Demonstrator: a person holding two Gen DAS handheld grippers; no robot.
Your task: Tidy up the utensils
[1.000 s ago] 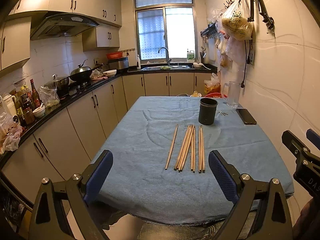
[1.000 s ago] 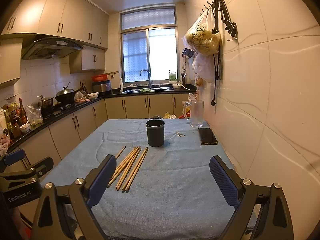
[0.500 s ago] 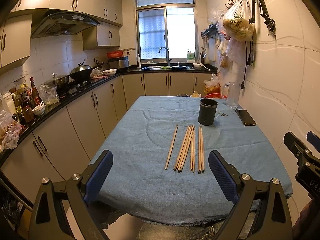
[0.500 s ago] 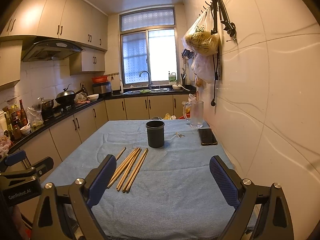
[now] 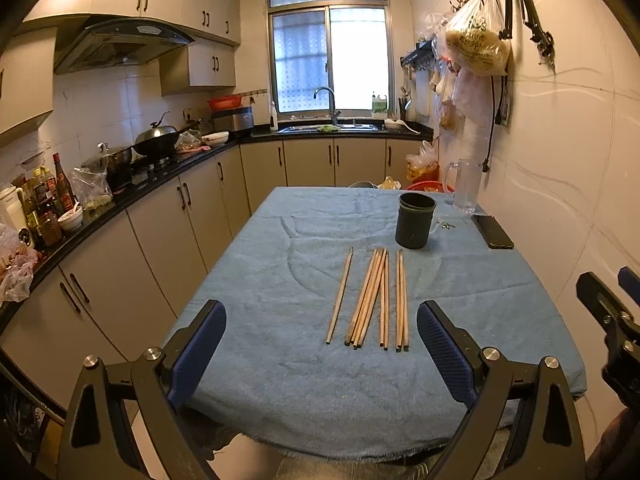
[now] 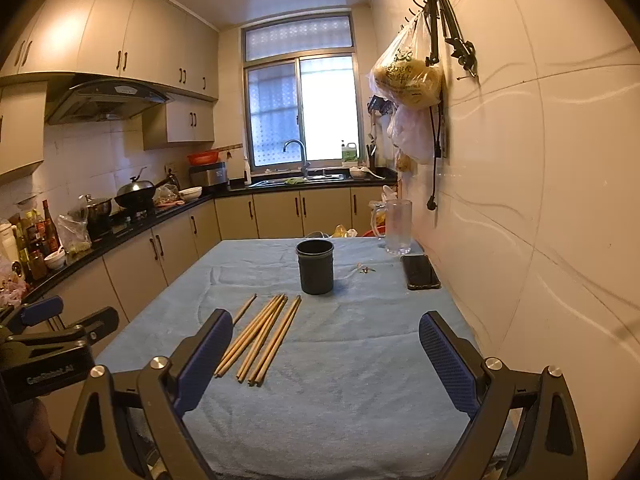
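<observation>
Several wooden chopsticks (image 5: 374,298) lie side by side on the blue cloth of the table (image 5: 280,380), pointing away from me; they also show in the right wrist view (image 6: 264,336). A dark cylindrical cup (image 5: 415,220) stands upright just beyond them, also in the right wrist view (image 6: 315,266). My left gripper (image 5: 320,352) is open and empty, held above the near table edge, short of the chopsticks. My right gripper (image 6: 326,360) is open and empty, above the cloth to the right of the chopsticks.
A black phone (image 5: 492,231) and a glass mug (image 5: 466,186) sit at the table's far right by the wall (image 6: 520,240). Small bits (image 6: 362,269) lie near the cup. Kitchen counters (image 5: 120,196) run along the left.
Both grippers have drifted slightly; the view is almost the same. The chopsticks and cup have not moved.
</observation>
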